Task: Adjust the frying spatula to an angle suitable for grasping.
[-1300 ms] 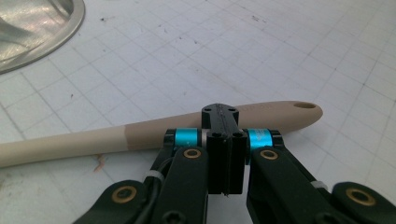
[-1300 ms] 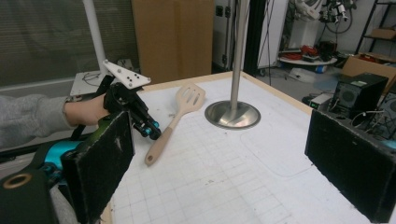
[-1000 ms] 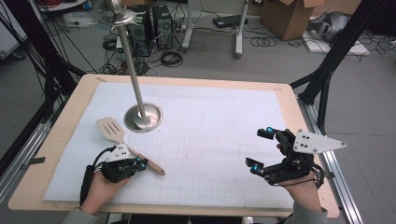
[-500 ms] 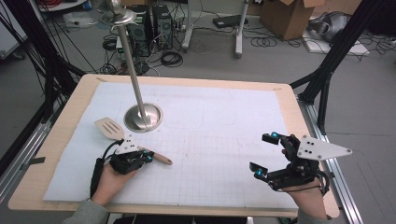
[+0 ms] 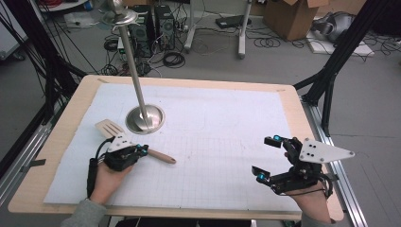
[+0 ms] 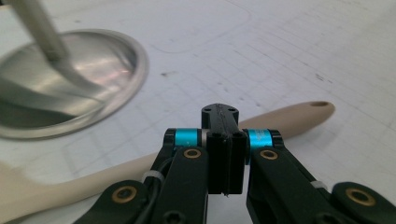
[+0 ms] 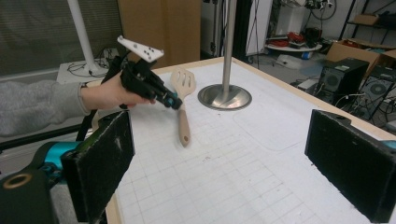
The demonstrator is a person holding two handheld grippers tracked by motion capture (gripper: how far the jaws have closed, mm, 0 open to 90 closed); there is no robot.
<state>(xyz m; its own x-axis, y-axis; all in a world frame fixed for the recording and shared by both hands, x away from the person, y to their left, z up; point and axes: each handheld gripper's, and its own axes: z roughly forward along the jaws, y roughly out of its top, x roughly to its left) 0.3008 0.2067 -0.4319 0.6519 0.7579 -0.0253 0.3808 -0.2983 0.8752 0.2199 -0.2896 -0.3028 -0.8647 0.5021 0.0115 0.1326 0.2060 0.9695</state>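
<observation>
From the high view, the wooden spatula lies flat on the counter just beside the steel stand base, with the left hand-held gripper poised over its handle.

The left gripper view has the jaws pressed together above the handle, pinching nothing.

In the right gripper view, the right hand-held gripper waits, spread wide and empty, well apart from the spatula.

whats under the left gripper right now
The wooden spatula lies on the white mat beneath the shut left gripper. The gripper covers the middle of its handle; whether they touch can't be seen.
</observation>
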